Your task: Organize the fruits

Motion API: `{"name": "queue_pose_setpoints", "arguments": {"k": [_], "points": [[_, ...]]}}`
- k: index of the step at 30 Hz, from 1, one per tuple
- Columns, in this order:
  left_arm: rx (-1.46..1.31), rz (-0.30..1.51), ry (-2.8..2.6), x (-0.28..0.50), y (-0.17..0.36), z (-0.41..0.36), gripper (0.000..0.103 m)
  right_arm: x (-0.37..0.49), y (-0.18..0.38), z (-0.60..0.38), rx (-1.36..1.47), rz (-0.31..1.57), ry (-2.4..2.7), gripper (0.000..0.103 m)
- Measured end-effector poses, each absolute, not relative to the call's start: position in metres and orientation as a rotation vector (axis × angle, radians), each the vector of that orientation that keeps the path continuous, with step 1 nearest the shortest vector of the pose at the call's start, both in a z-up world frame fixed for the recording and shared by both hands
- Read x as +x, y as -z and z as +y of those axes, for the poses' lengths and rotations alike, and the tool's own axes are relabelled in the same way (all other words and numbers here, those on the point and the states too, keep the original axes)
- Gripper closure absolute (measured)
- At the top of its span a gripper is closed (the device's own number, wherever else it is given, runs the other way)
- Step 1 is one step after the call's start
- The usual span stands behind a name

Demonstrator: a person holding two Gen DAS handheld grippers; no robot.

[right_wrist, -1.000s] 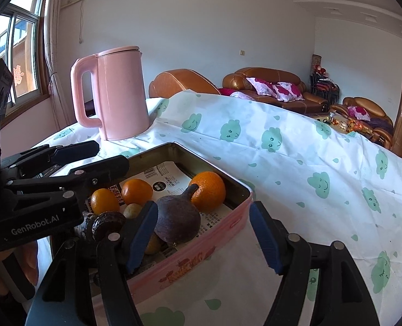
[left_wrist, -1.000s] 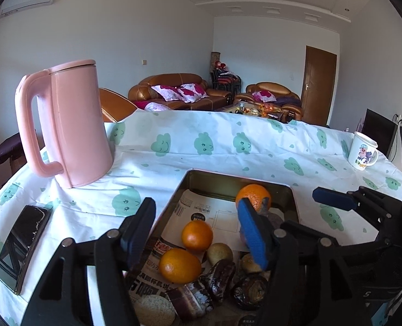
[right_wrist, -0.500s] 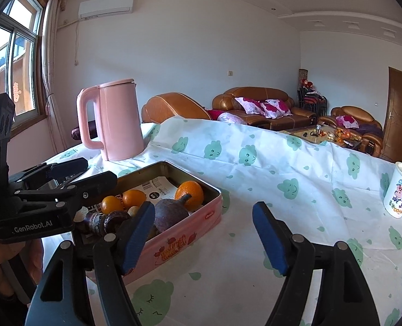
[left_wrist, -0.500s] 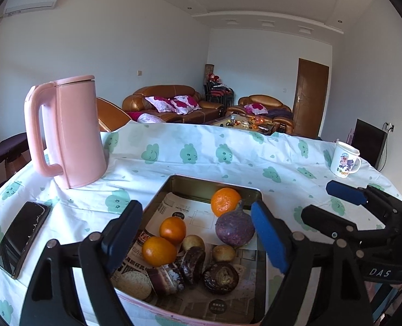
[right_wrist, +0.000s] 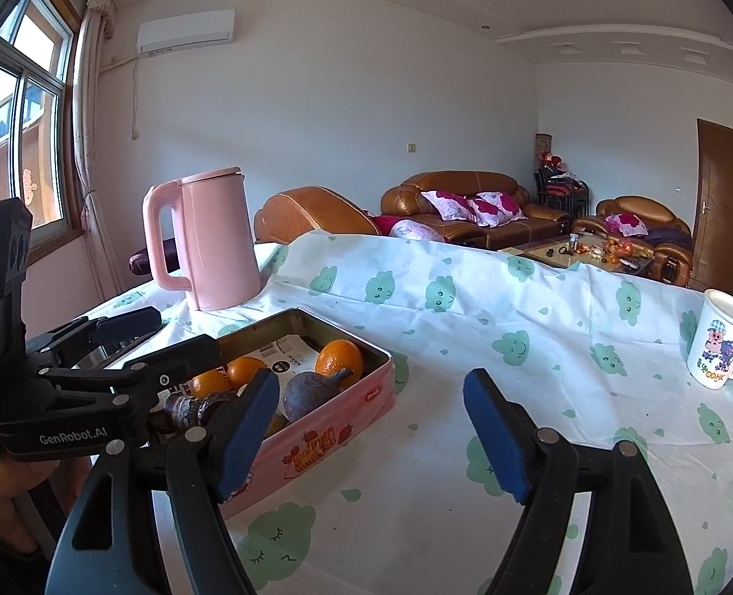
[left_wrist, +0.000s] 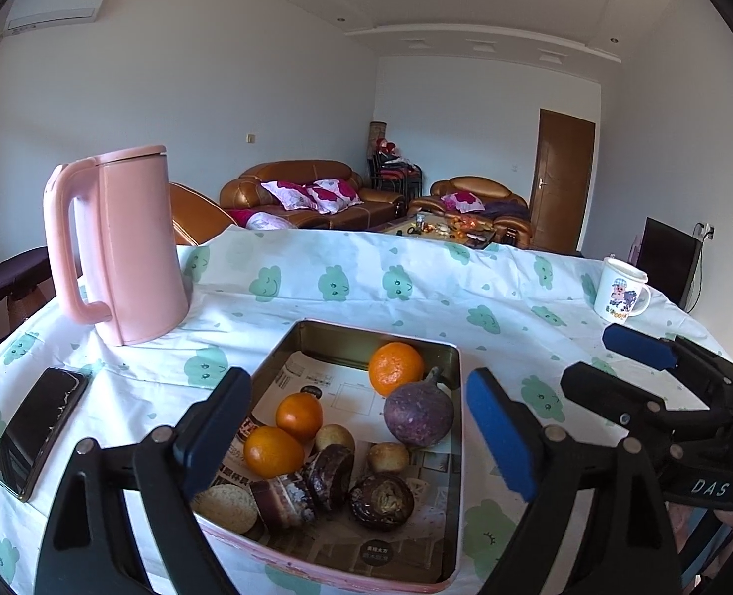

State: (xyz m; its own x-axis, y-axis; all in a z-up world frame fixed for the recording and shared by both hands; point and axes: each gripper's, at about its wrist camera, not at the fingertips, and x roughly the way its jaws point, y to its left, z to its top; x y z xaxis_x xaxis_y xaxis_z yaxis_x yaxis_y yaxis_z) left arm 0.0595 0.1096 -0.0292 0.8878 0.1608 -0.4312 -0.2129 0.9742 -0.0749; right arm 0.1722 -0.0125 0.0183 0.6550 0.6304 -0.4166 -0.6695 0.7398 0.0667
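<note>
A pink tin (left_wrist: 458, 396) (right_wrist: 326, 446) lined with paper holds three oranges (left_wrist: 396, 368), a purple fig-like fruit (left_wrist: 418, 414) (right_wrist: 311, 394) and several dark and pale round pieces (left_wrist: 381, 498). My left gripper (left_wrist: 356, 434) is open and empty, raised above the near end of the tin. My right gripper (right_wrist: 368, 439) is open and empty, to the right of the tin above the cloth; it also shows at the right of the left wrist view (left_wrist: 629, 362).
A tall pink kettle (left_wrist: 118, 248) (right_wrist: 207, 243) stands behind the tin at the left. A dark phone (left_wrist: 36, 434) lies at the table's left edge. A white cartoon mug (left_wrist: 619, 290) (right_wrist: 720, 347) stands far right. Sofas and a door lie beyond the table.
Both grippers have pulled back and up from the tin. The purple fruit that sat by the left gripper's fingers now lies in the tin beside the far orange.
</note>
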Motion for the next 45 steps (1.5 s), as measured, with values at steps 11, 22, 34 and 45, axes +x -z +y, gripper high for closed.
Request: {"name": "queue_pose_setpoints", "arguments": {"k": [11,22,34,45], "points": [[-0.120,0.439,-0.193,0.060,0.029,0.109,0.012,0.172,-0.018,-0.015,-0.093,0.434,-0.736,0.025],[-0.116,0.432,-0.225,0.059,0.027,0.111,0.004,0.172,-0.020,-0.019,-0.095,0.425,-0.724,0.025],[-0.112,0.429,-0.263,0.059,0.021,0.106,0.000,0.171,-0.018,-0.029,-0.087,0.418,-0.699,0.024],[-0.100,0.424,-0.288,0.059,0.021,0.103,0.000,0.172,-0.012,-0.037,-0.080,0.428,-0.685,0.024]]}}
